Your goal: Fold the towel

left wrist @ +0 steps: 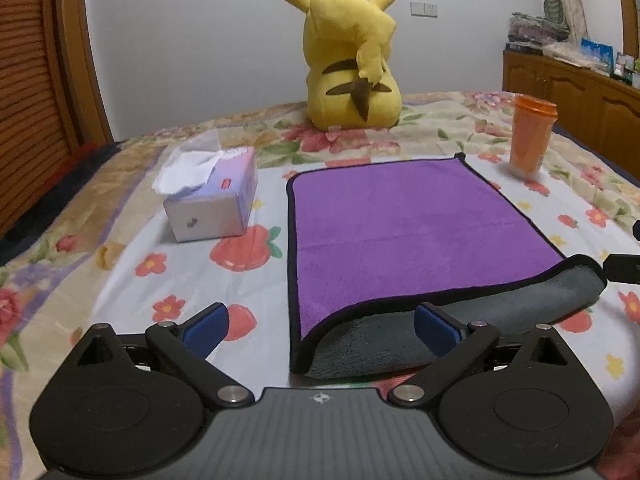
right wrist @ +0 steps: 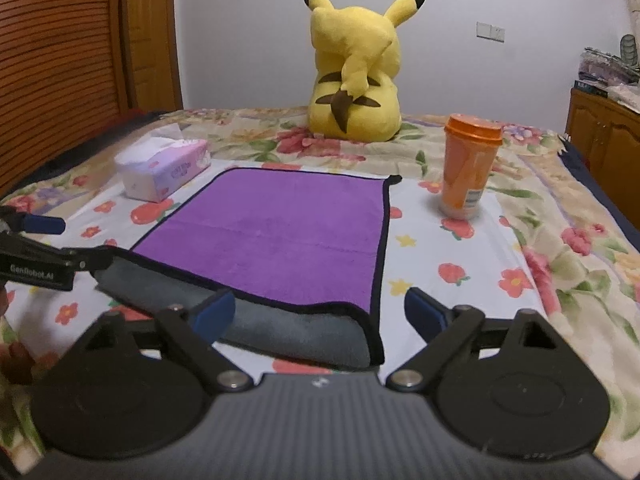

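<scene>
Both claws, left (left wrist: 320, 326) and right (right wrist: 320, 316), hang wide apart, gripping nothing, just before the towel (left wrist: 404, 228) on the bed (left wrist: 120, 280), so its curled near edge may flop flat, or bump the cup (right wrist: 468, 168).

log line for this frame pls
phase: pre-grasp | towel: flat on bed, near edge curled, grey underside up | left tool: open, holds nothing | right tool: open, holds nothing

home bedroom | floral bedspread (left wrist: 360, 152) | plush toy (left wrist: 352, 60) | wooden cabinets (left wrist: 568, 84)
</scene>
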`<state>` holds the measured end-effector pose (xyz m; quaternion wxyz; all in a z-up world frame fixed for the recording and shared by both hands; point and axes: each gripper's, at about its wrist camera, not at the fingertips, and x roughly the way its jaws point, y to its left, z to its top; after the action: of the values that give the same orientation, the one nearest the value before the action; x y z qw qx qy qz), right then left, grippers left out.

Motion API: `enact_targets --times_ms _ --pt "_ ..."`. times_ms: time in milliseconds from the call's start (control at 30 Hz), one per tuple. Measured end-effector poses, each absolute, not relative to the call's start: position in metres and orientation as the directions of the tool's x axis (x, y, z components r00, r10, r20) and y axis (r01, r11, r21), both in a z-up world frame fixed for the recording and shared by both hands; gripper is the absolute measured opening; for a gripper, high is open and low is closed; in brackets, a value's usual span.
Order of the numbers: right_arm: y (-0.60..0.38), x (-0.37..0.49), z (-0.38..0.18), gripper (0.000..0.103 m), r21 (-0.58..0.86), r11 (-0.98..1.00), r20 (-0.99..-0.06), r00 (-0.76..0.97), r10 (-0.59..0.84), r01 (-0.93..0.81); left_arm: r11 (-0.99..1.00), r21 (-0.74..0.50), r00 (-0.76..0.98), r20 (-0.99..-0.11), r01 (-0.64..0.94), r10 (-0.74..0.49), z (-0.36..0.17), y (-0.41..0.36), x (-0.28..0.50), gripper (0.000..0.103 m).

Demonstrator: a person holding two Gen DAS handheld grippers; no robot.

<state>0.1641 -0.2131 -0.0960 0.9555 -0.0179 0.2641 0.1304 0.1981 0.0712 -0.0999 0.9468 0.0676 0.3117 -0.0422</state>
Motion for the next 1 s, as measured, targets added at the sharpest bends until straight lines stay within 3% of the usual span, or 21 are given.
enact_targets --times_ms 200,267,333,500,700,767,1000 --pt "-0.209 0.181 -0.106 0.089 0.031 0.965 -0.545 0.805 0.235 -0.261 0.989 0.088 0.792 -0.61 0.119 -0.042 -0.108 0.081 0.211 0.099" --pt "-0.208 0.185 -0.109 0.088 0.031 0.965 -0.556 0.798 0.233 -0.26 0.99 0.069 0.783 -0.62 0.12 -0.051 -0.11 0.086 0.215 0.087" --pt "-0.207 0.19 -0.111 0.087 0.036 0.965 -0.565 0.792 0.233 -0.258 0.99 0.054 0.774 -0.629 0.127 -0.065 -0.111 0.09 0.218 0.081" --pt "-0.207 0.2 -0.114 0.073 0.051 0.964 -0.59 0.771 0.24 -0.261 0.988 0.039 0.763 -0.64 0.15 -0.09 -0.114 0.095 0.221 0.065" --pt "-0.213 0.211 -0.12 0.068 0.109 0.961 -0.635 0.726 0.265 -0.255 0.984 -0.008 0.732 -0.667 0.178 -0.138 -0.117 0.096 0.221 0.047" --pt "-0.214 0.211 -0.122 0.067 0.114 0.961 -0.644 0.718 0.265 -0.253 0.982 -0.017 0.723 -0.674 0.19 -0.151 -0.118 0.094 0.221 0.034" --pt "-0.223 0.212 -0.125 0.051 0.159 0.962 -0.671 0.69 0.271 -0.224 0.981 -0.041 0.705 -0.689 0.191 -0.166 -0.121 0.095 0.222 0.022"
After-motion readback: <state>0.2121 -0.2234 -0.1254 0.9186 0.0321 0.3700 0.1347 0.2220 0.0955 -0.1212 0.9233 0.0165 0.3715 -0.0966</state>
